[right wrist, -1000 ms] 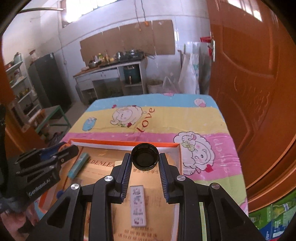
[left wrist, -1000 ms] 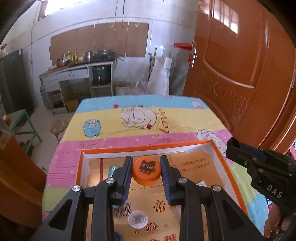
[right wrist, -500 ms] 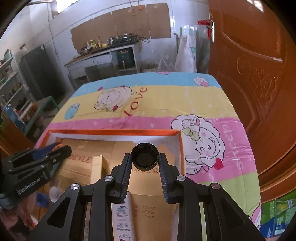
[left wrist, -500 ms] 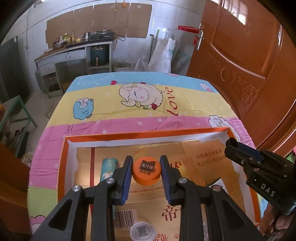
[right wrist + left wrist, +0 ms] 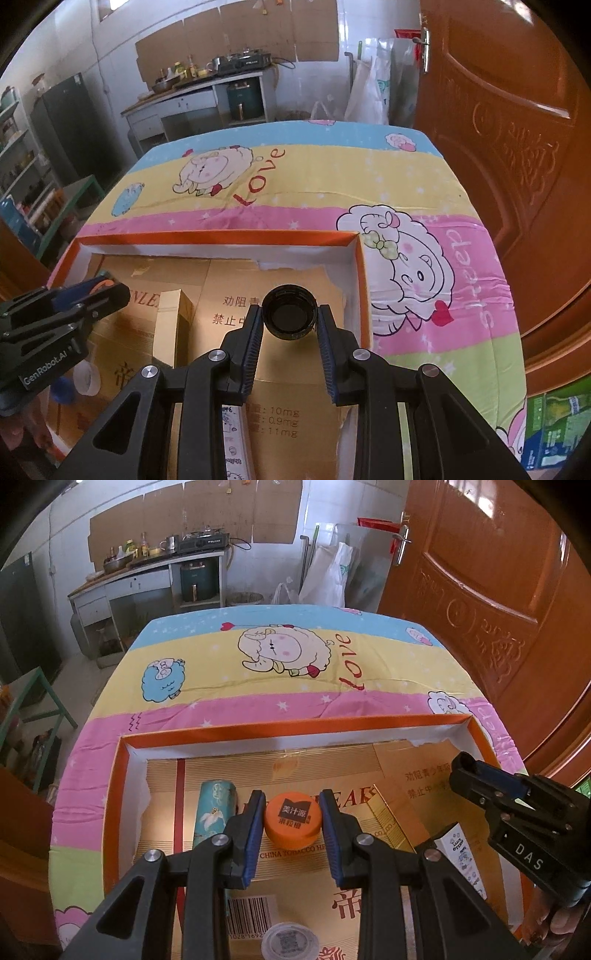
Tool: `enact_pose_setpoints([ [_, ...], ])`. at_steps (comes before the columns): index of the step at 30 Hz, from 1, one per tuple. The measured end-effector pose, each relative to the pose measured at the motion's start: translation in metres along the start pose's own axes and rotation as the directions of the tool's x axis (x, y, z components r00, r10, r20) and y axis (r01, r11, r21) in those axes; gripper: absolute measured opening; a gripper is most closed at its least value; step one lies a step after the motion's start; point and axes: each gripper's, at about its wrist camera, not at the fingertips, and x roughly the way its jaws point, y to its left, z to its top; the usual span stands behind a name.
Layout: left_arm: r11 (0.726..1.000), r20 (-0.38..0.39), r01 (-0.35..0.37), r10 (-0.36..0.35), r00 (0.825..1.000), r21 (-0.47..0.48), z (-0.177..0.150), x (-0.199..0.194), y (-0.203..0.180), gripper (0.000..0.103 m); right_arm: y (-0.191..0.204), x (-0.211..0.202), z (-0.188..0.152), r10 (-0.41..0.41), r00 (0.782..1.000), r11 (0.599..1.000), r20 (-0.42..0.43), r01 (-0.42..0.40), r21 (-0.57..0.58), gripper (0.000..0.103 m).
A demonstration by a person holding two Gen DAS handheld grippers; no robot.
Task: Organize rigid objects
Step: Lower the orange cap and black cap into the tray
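1. One orange-rimmed tray (image 5: 122, 775) sits on the sheep-print cloth (image 5: 258, 686), lined with flattened gold cartons.
2. Far left in the tray, one teal tube (image 5: 214, 812) lies flat, just beside the left gripper.
3. Left gripper (image 5: 291, 821) pinches one orange cap (image 5: 292, 825), held over the tray, label up.
4. One clear cap (image 5: 290, 941) lies on the liner under that gripper, and one blue cap (image 5: 61, 393) beside it.
5. One gold box (image 5: 173, 325) stands between the grippers; one white printed box (image 5: 461, 853) lies right of it.
6. Right gripper (image 5: 290, 319) pinches one black cap (image 5: 290, 317), hollow side showing, above the tray's right end.
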Motion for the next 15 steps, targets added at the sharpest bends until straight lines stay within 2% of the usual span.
enact_pose_setpoints([
  [6, 1.0, -0.049, -0.01, 0.01, 0.999, 0.009, -0.0023, 0.0099, -0.0026, 0.03, 0.0004, 0.0024, -0.0007, -0.008, 1.0, 1.0, -0.014, 0.008, -0.003, 0.03],
  [15, 0.999, -0.057, -0.021, 0.023, 0.998, 0.026, -0.003, 0.0108, -0.0057, 0.03, 0.0011, 0.0047, -0.0003, -0.008, 1.0, 1.0, -0.021, 0.008, -0.005, 0.03],
])
